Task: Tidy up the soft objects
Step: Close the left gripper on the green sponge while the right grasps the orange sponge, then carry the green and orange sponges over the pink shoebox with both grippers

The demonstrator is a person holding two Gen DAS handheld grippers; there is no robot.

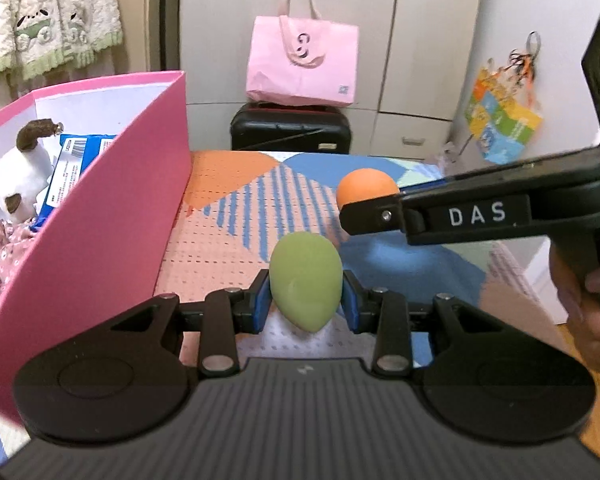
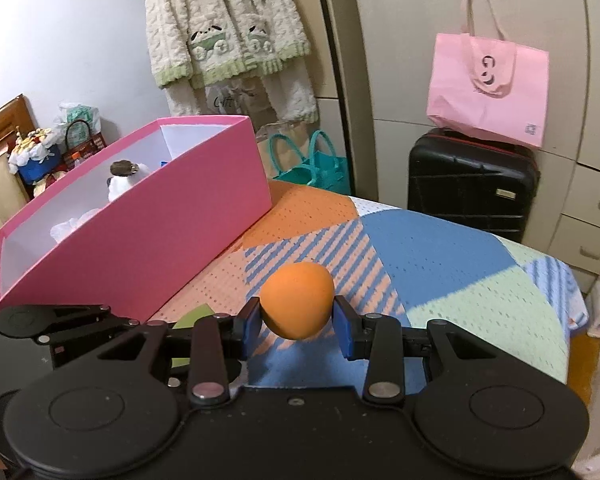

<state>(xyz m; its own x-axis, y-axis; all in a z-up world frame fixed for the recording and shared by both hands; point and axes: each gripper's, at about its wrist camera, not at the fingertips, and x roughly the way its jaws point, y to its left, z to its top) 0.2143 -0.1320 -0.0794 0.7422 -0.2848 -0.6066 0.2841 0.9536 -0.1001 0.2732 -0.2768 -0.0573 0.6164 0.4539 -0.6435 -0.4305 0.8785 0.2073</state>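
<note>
Near: left gripper clamped on green egg-shaped sponge above patterned bedspread. Right gripper pinching orange egg-shaped sponge. Left: pink cardboard box holding white plush toy. Far: black suitcase, pink tote bag.

Black grippers, blue pads, white "DAS" label

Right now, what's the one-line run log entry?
left tool: grips green sponge | right tool: grips orange sponge | pink box: open, plush inside
</note>
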